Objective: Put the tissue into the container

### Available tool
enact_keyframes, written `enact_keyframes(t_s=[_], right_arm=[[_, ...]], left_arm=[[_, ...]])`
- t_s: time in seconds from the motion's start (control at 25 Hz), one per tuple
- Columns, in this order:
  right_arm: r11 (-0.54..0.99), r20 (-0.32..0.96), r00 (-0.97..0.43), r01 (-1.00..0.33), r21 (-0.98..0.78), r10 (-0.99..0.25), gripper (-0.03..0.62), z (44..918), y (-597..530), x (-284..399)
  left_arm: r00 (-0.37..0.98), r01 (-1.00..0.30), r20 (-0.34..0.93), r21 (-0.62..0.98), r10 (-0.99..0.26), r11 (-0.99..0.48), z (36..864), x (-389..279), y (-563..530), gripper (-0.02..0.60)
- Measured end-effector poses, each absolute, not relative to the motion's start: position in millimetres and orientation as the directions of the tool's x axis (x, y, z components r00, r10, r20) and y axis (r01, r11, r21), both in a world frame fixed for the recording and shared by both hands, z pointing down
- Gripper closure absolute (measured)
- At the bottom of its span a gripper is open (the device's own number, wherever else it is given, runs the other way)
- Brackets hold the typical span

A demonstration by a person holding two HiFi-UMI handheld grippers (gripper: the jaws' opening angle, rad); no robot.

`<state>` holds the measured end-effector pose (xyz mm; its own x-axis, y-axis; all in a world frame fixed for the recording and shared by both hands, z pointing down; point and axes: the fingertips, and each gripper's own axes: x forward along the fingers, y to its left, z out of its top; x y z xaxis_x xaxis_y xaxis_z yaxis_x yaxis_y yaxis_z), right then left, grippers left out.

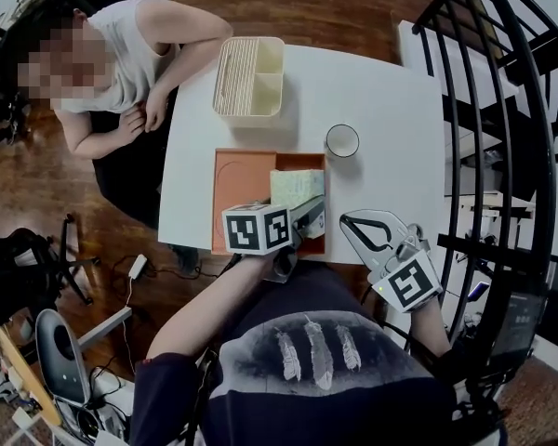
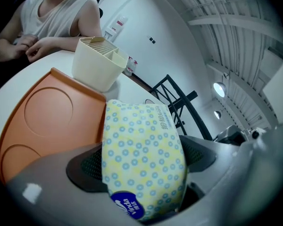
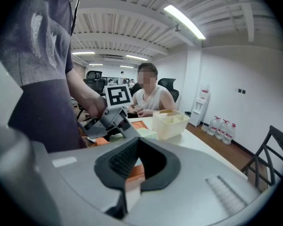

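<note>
Left gripper view shows the left gripper (image 2: 144, 166) with both jaws clamped on the tissue pack (image 2: 142, 149), a soft yellow packet with blue rings, gripped across its width and standing up between the pads. Head view places that pack at the near right part of the orange tray (image 1: 242, 177), near the table's front edge; whether it rests on the tray or is just lifted clear cannot be determined. The right gripper (image 1: 353, 223) is at the near edge of the white table (image 1: 391, 110), to the right of the tray, jaws pressed together at the tips with nothing between them. Beyond the tray a round cup (image 1: 342, 140) stands on the table, and further still, at the far edge, sits the cream slatted container (image 1: 225, 80) with its dividers. A person (image 1: 121, 54) is seated at the far left side, hands resting close to the container. Assessment: the grasp is made and the carry is the step in hand. The next move calls for lifting the pack clear of the tray rim, carrying it forward over the container, well left of the cup, and lining it up with a compartment wide enough before release.
</note>
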<state>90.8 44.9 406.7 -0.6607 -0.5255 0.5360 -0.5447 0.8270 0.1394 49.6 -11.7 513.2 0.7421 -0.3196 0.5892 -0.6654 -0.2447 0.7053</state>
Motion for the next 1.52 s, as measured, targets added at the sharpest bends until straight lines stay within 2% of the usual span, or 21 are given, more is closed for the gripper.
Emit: enact_keyframes(t_s=[0.16, 0.32, 0.52, 0.88, 1.0, 1.08, 1.12, 1.24, 1.4, 1.52], right_arm=[[0.839, 0.517, -0.686, -0.527, 0.132, -0.512, 0.591, 406.3, 43.9, 95.3], [0.851, 0.509, -0.704, -0.51, 0.123, -0.495, 0.591, 406.2, 47.5, 101.0], [0.87, 0.507, -0.728, -0.483, 0.101, -0.462, 0.591, 410.1, 54.4, 115.0], [0.893, 0.526, -0.739, -0.44, 0.095, -0.421, 0.591, 419.0, 56.0, 137.6], [0.897, 0.514, -0.748, -0.428, 0.109, -0.419, 0.591, 415.7, 54.6, 134.7], [0.899, 0.509, -0.753, -0.422, 0.112, -0.417, 0.591, 413.6, 54.6, 136.1], [0.9, 0.511, -0.753, -0.422, 0.109, -0.415, 0.591, 413.4, 55.1, 137.7], [0.904, 0.504, -0.762, -0.416, 0.102, -0.408, 0.591, 410.6, 52.6, 135.8], [0.911, 0.492, -0.775, -0.398, 0.106, -0.396, 0.591, 404.3, 49.4, 131.2], [0.91, 0.487, -0.777, -0.4, 0.107, -0.399, 0.591, 400.5, 46.4, 129.5]], left_arm=[[0.666, -0.744, 0.693, 0.596, -0.275, -0.301, 534.8, 57.4, -3.1, 0.127], [0.595, -0.799, 0.749, 0.51, -0.291, -0.318, 542.0, 58.7, -4.8, 0.129], [0.568, -0.818, 0.768, 0.488, -0.295, -0.303, 552.2, 68.4, -2.9, 0.101], [0.571, -0.815, 0.762, 0.482, -0.305, -0.321, 547.3, 73.4, 2.8, 0.089], [0.61, -0.79, 0.704, 0.504, -0.363, -0.349, 519.2, 63.4, 3.2, 0.091], [0.663, -0.748, 0.62, 0.535, -0.42, -0.393, 485.7, 59.4, 3.6, 0.097], [0.685, -0.729, 0.572, 0.542, -0.451, -0.419, 467.3, 56.1, 4.6, 0.129], [0.727, -0.685, 0.438, 0.512, -0.528, -0.518, 415.2, 36.3, 8.1, 0.16], [0.834, -0.538, 0.236, 0.543, -0.498, -0.645, 356.3, 34.7, 26.6, 0.158], [0.866, -0.496, 0.207, 0.472, -0.455, -0.729, 334.0, 42.7, 39.4, 0.16]])
